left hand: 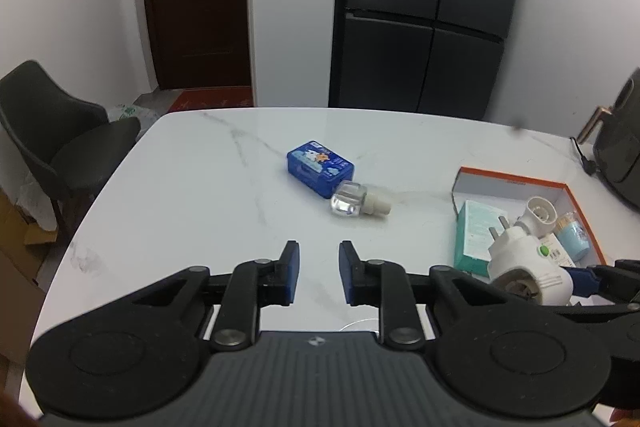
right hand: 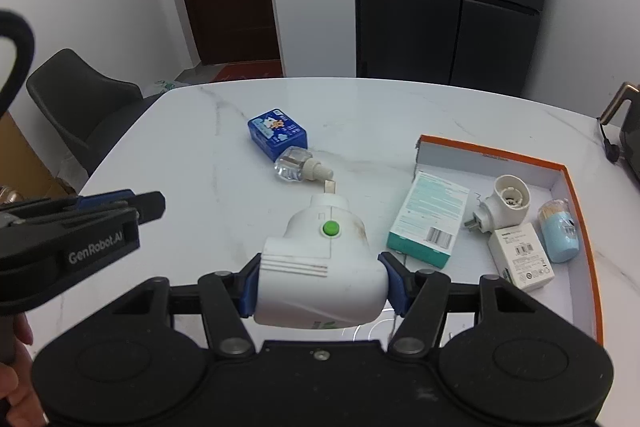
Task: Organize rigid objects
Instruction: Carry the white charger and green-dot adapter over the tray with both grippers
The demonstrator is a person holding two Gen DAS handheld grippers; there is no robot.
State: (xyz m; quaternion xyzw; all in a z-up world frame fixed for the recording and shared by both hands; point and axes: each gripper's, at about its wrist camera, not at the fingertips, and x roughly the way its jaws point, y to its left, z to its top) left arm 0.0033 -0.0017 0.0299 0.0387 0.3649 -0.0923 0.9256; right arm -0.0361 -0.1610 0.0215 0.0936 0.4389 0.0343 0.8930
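You are clamping the right gripper [right hand: 320, 283] on the white plug-in heater [right hand: 320, 267], pads pressing on both sides of its body, prongs pointing away from you, and you are holding it above the table [right hand: 168, 163] just left of the orange-edged box [right hand: 576, 227]. The left gripper [left hand: 319, 273] is hanging empty over bare tabletop, its jaws as close together as they go, with a small gap showing between the pads.

Risks I am judging from here: the heater body is smooth and rounded, so it could be slipping or twisting in the pads if you swing fast. The box is already crowding up with a teal carton [right hand: 430, 219], a second white heater [right hand: 504, 203], a small white carton [right hand: 522, 255] and a blue toothpick jar [right hand: 560, 231], so dropping in carelessly could be knocking those or catching the box wall. The clear refill bottle [right hand: 296, 165] and blue tin [right hand: 277, 133] are lying touching; grabbing one could be shoving the other.
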